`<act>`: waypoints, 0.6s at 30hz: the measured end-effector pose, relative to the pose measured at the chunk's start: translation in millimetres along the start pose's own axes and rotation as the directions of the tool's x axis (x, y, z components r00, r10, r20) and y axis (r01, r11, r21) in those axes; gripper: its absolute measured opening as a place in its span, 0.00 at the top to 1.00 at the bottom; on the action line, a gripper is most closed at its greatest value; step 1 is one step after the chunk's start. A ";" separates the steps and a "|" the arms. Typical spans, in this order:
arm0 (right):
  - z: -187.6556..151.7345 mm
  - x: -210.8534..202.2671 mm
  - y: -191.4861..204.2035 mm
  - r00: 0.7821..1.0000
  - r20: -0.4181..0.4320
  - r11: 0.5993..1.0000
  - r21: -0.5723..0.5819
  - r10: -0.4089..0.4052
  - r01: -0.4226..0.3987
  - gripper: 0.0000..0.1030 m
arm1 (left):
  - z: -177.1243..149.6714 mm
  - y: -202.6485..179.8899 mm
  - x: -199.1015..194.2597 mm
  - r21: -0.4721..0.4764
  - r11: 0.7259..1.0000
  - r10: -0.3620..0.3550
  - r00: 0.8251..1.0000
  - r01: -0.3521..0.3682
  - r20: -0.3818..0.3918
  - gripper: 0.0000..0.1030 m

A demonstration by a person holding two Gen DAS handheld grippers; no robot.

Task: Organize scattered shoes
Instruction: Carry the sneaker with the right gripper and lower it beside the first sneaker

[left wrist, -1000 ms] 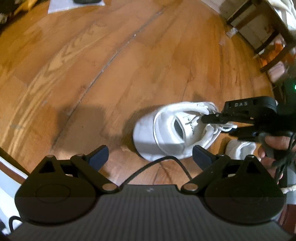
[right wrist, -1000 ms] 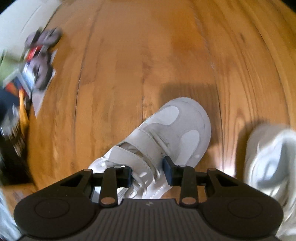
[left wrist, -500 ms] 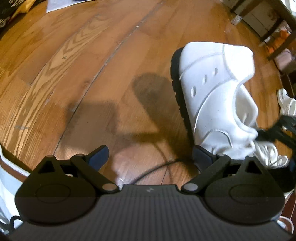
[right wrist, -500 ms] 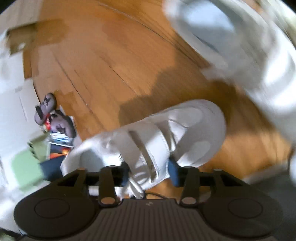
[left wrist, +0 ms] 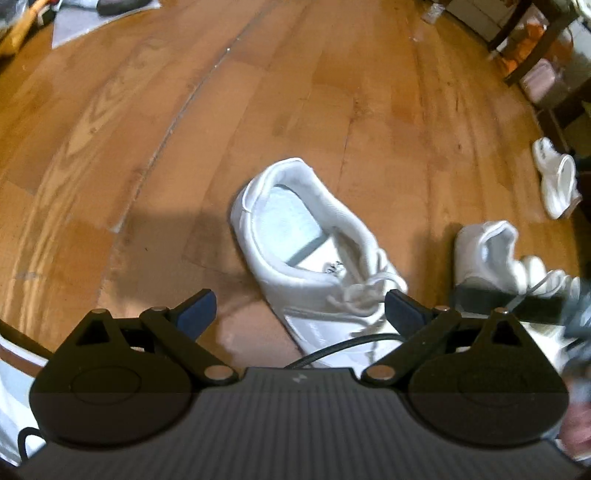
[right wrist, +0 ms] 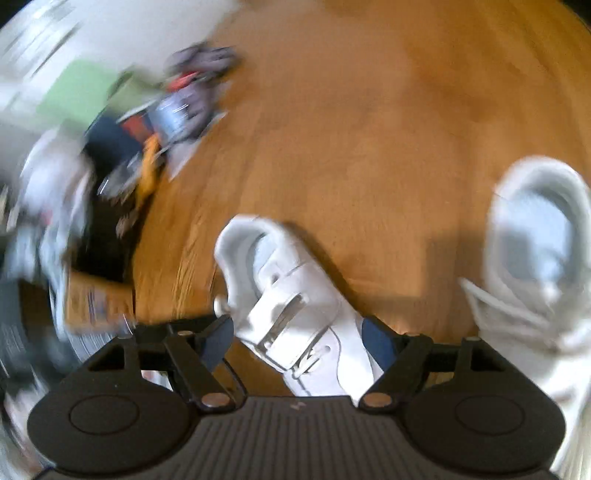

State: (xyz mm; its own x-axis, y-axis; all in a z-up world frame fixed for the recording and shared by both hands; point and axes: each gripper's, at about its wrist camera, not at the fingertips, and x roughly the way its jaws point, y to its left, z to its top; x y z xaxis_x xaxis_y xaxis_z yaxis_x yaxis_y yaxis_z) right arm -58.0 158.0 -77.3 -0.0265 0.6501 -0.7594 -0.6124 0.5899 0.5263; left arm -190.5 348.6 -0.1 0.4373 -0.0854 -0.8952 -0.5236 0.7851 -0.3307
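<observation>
A white laced sneaker lies flat on the wooden floor, heel pointing away. Its laced front reaches the right finger of my open left gripper, which holds nothing. To its right stands a white strap shoe, with my right gripper blurred beside it. In the right wrist view the strap shoe sits between the jaws of my right gripper. Those jaws are opening, and the left pad is off the shoe. The laced sneaker is at the right. A third white shoe lies further right.
Blurred clutter of bags and packets and an orange box crowd the floor on the left in the right wrist view. Dark furniture legs and a plastic container stand at the back right. A pale sheet lies at the back left.
My right gripper was shut on the strap shoe, swung it round so its heel now points away, and spread its jaws. The laced sneaker has turned and lies flat. The left gripper stayed open.
</observation>
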 end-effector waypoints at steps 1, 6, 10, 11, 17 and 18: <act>-2.8 2.2 3.8 1.000 0.008 0.999 -0.023 -0.023 0.023 0.25 | 0.1 1.8 -1.5 -0.015 1.000 -0.003 1.000 0.003 0.007 0.03; -11.4 31.5 21.4 0.999 -0.017 0.987 -0.153 -0.048 0.045 0.25 | 1.7 21.1 -1.4 -0.124 0.992 0.036 0.999 -0.035 0.012 0.03; -11.7 39.1 40.6 0.994 -0.043 0.960 -0.269 -0.099 0.084 0.25 | 0.6 20.9 -1.6 -0.119 0.992 0.051 0.999 -0.048 0.017 0.03; -10.1 42.3 45.9 0.993 -0.046 0.949 -0.302 -0.112 0.093 0.24 | 0.2 20.2 -2.0 -0.115 0.992 0.049 0.999 -0.046 0.018 0.03; -1.5 52.9 56.2 0.987 -0.061 0.934 -0.338 -0.148 0.119 0.08 | 0.1 21.5 -2.0 -0.120 0.991 0.069 0.997 -0.066 0.017 0.03; -2.6 53.2 56.8 0.987 -0.052 0.932 -0.341 -0.151 0.124 0.09 | 0.2 22.1 -1.9 -0.124 0.990 0.073 0.997 -0.070 0.016 0.03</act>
State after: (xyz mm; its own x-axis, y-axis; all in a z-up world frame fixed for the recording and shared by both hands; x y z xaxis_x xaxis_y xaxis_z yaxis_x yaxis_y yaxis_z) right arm -96.2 224.8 -88.8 0.0248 0.5277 -0.8490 -0.8433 0.4672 0.2657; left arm -202.7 366.2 -5.7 0.4101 -0.0181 -0.9118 -0.6393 0.7073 -0.3016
